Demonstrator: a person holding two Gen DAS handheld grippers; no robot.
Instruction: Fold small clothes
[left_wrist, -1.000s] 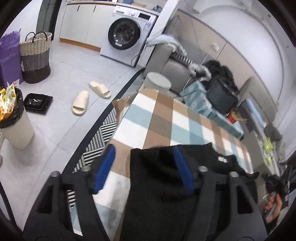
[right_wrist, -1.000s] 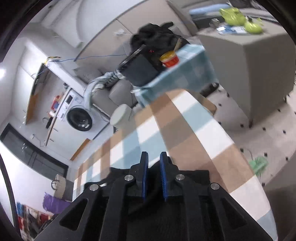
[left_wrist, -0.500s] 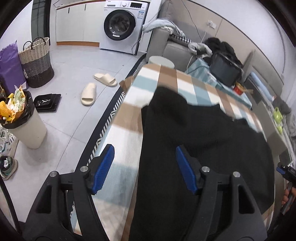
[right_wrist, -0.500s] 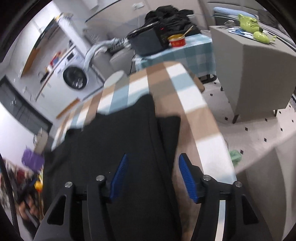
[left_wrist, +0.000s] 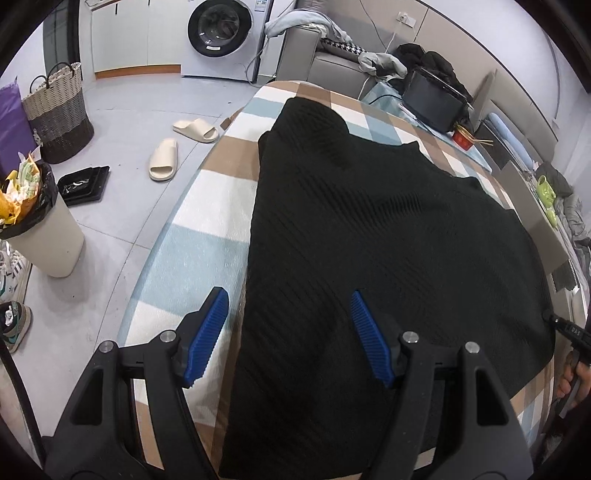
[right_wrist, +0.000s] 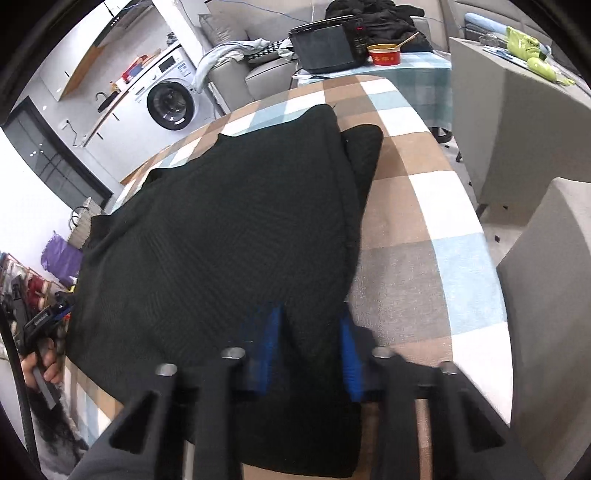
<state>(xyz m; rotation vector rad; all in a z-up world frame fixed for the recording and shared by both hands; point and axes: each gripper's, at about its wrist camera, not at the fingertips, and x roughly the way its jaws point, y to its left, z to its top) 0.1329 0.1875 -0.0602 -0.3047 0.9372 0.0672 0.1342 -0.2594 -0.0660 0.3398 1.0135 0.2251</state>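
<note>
A black ribbed knit garment (left_wrist: 369, 221) (right_wrist: 221, 240) lies spread flat over the checked table (left_wrist: 207, 206) (right_wrist: 417, 206). My left gripper (left_wrist: 288, 295) hovers open over its near left part; one blue finger is over the tablecloth, the other over the cloth. My right gripper (right_wrist: 309, 314) is blurred at the garment's near right edge. Its jaws are closing with black fabric between them, and a gap still shows. Each gripper appears at the other view's edge, in a person's hand (left_wrist: 576, 376) (right_wrist: 44, 362).
On the floor to the left are a full waste bin (left_wrist: 40, 236), slippers (left_wrist: 164, 158), a black tray (left_wrist: 83, 182) and a woven basket (left_wrist: 59, 114). A washing machine (left_wrist: 219, 33) stands behind. A grey chair (right_wrist: 546, 295) and a grey cabinet (right_wrist: 517, 122) flank the table's right side.
The garment went from bunched at the near edge to spread flat. My right gripper let go, opened wide, then narrowed again. Both grippers drew back and sank toward the near hem.
</note>
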